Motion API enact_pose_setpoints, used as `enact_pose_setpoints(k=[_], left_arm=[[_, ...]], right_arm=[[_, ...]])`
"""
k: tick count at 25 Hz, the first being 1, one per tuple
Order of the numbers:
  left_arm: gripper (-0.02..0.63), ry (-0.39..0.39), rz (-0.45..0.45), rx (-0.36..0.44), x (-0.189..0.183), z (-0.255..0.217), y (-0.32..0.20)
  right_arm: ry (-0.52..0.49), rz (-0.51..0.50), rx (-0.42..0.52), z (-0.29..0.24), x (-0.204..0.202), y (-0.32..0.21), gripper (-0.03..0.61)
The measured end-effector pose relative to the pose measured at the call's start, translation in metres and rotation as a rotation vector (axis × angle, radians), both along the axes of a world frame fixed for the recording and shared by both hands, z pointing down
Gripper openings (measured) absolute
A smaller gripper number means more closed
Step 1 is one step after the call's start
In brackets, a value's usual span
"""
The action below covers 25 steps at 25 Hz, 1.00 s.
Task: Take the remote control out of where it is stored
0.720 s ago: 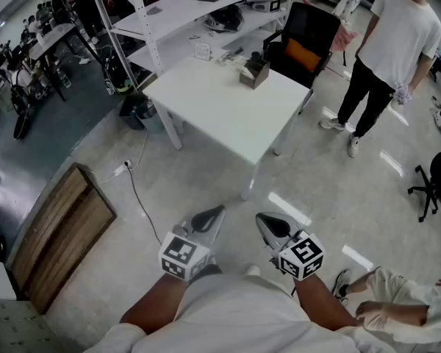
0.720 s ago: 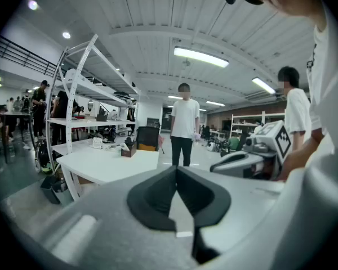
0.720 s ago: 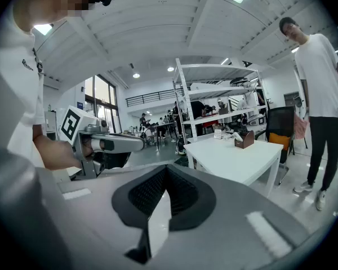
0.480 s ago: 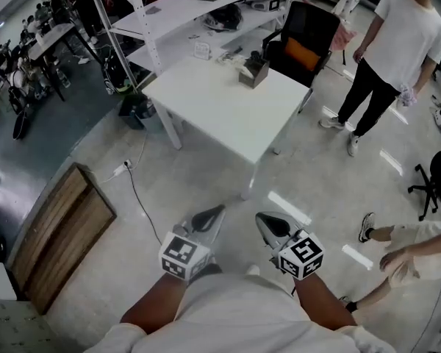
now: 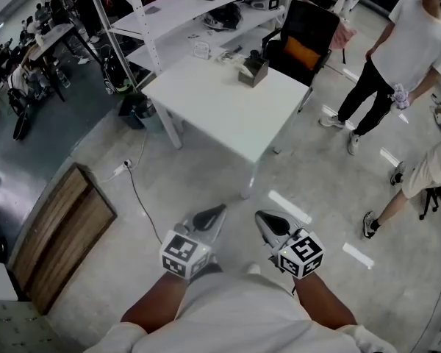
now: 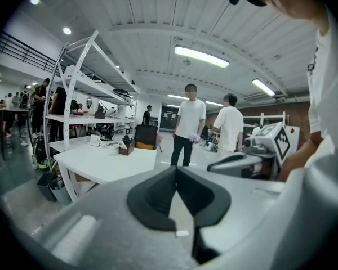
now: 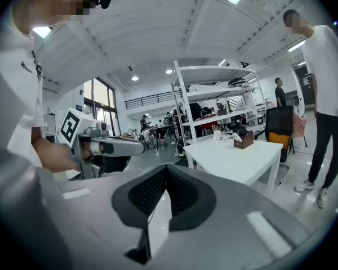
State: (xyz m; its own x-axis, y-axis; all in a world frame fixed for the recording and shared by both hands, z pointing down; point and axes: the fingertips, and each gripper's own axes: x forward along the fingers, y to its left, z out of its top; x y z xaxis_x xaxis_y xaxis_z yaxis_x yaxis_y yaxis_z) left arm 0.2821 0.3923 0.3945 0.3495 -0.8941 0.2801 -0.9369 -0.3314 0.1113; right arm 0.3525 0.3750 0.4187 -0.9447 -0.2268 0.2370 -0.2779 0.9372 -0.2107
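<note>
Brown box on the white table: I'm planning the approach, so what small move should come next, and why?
Probably a step toward the white table, carrying both claws forward. The left claw and right claw are shut, empty and over floor, well short of the table, and the brown box sits near its far edge. What it holds cannot be made out from here.

The person wears a white short-sleeved shirt (image 5: 242,315). Beyond the shirt, the left gripper (image 5: 216,212) and right gripper (image 5: 262,218) are grey shells with black pads, each bearing 1 white cube (image 5: 182,254) with black square markers.
</note>
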Motion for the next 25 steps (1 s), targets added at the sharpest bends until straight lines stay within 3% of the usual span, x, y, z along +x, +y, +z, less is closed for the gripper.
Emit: enact_pose_setpoints(k=[14, 25], left_arm=[[0.002, -0.013, 0.010, -0.003, -0.009, 0.003, -0.009], [0.002, -0.003, 0.019, -0.007, -0.049, 0.003, -0.023]], right_arm=[[0.039, -0.033, 0.024, 0.008, -0.014, -0.004, 0.006], [0.052, -0.013, 0.007, 0.012, -0.050, -0.017, 0.006]])
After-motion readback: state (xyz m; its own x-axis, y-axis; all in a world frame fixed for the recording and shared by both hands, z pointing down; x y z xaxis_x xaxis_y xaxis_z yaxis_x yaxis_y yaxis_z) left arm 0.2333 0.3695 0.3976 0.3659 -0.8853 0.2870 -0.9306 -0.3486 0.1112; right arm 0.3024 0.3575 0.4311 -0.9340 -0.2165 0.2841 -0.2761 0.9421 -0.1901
